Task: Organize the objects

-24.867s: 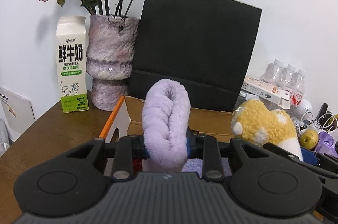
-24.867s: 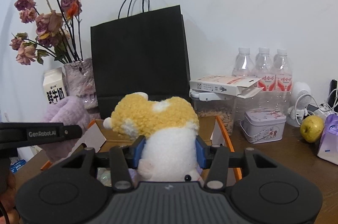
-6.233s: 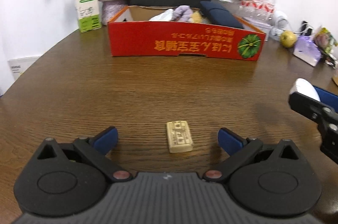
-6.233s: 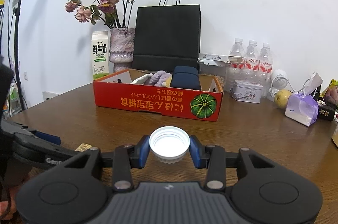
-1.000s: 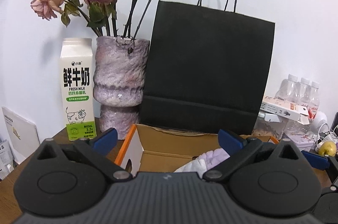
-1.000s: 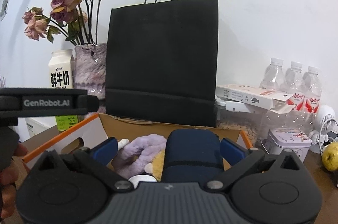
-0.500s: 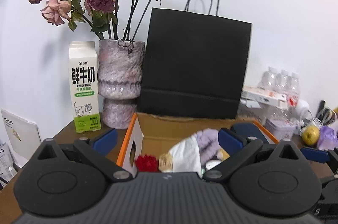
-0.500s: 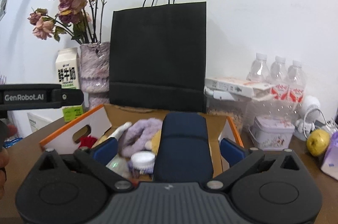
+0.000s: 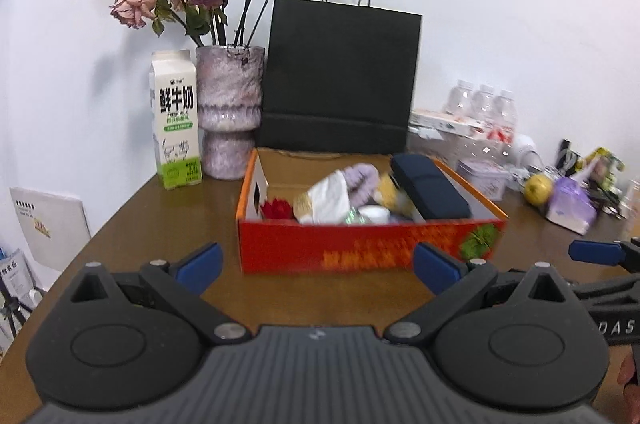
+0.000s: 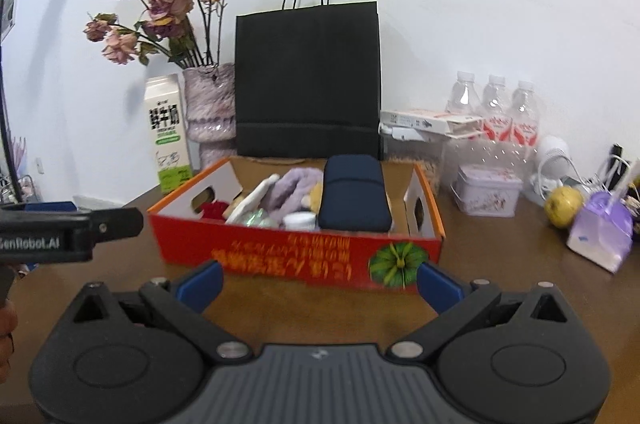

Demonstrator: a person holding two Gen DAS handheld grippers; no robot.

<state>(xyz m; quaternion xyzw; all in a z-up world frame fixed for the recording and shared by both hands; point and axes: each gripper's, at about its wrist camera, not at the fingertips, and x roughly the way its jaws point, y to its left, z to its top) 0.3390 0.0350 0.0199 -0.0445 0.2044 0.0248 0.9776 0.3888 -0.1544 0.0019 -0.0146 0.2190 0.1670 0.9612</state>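
Observation:
A red cardboard box sits on the wooden table. Inside lie a dark blue case, a purple fuzzy item, a white packet, a white-capped jar and a red item. My left gripper is open and empty, just in front of the box. My right gripper is open too, with nothing between its fingers, near the box's front wall.
Behind the box stand a black paper bag, a vase of dried roses and a milk carton. To the right are water bottles, a tin, a yellow-green fruit and a purple pouch.
Both grippers have drawn back from above the box toward the table's front, so the box's red front wall now shows. Both stay open and empty.

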